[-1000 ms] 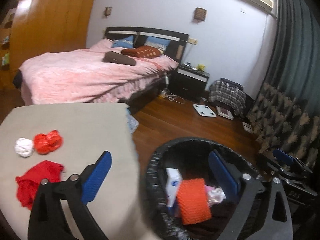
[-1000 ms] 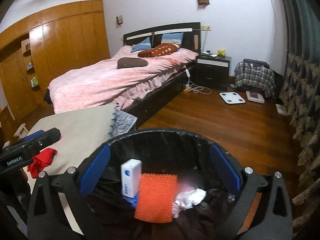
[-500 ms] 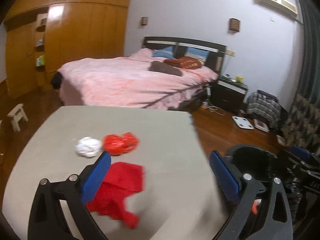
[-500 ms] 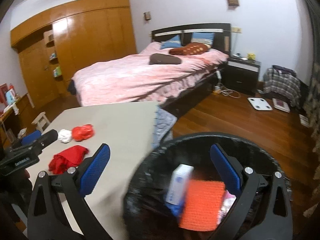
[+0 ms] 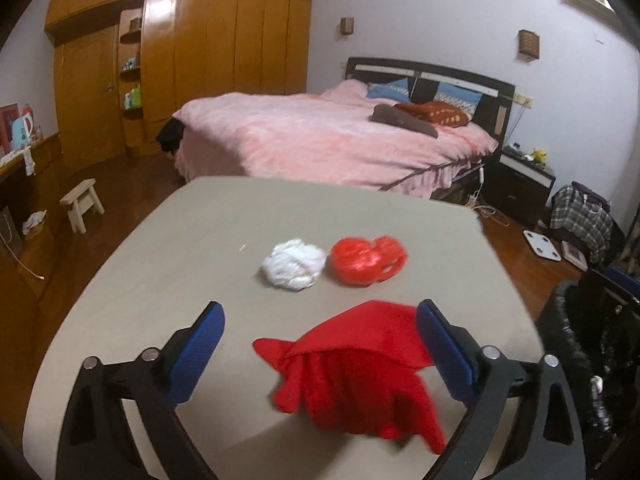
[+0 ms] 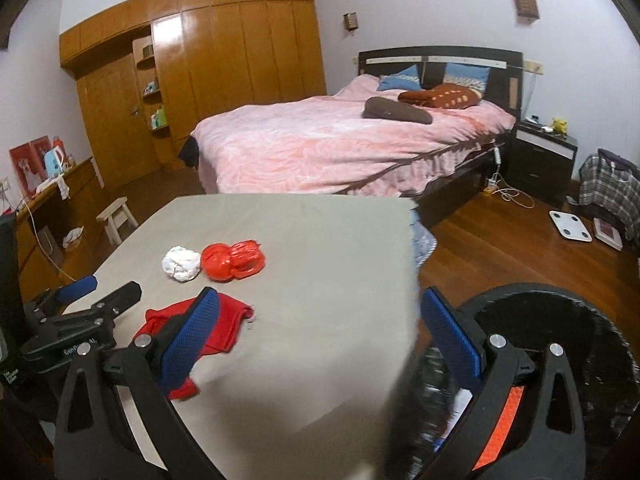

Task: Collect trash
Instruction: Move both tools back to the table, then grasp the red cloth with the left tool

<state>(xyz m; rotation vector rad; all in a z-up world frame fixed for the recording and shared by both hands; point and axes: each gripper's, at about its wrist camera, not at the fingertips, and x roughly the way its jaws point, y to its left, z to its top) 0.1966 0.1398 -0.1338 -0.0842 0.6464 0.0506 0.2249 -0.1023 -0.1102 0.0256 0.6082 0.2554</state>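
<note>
While your left gripper (image 5: 320, 344) hangs spread wide and empty above the red cloth (image 5: 360, 368) on the grey table (image 5: 180, 248), a white paper wad (image 5: 294, 264) and a red plastic bag (image 5: 368, 260) lie touching just beyond. Your right gripper (image 6: 320, 340), also wide apart and empty, straddles the table edge beside the black bin (image 6: 568, 320).

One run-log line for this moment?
left tongs: open over red cloth | right tongs: open, empty | white wad, red wrapper on table
</note>
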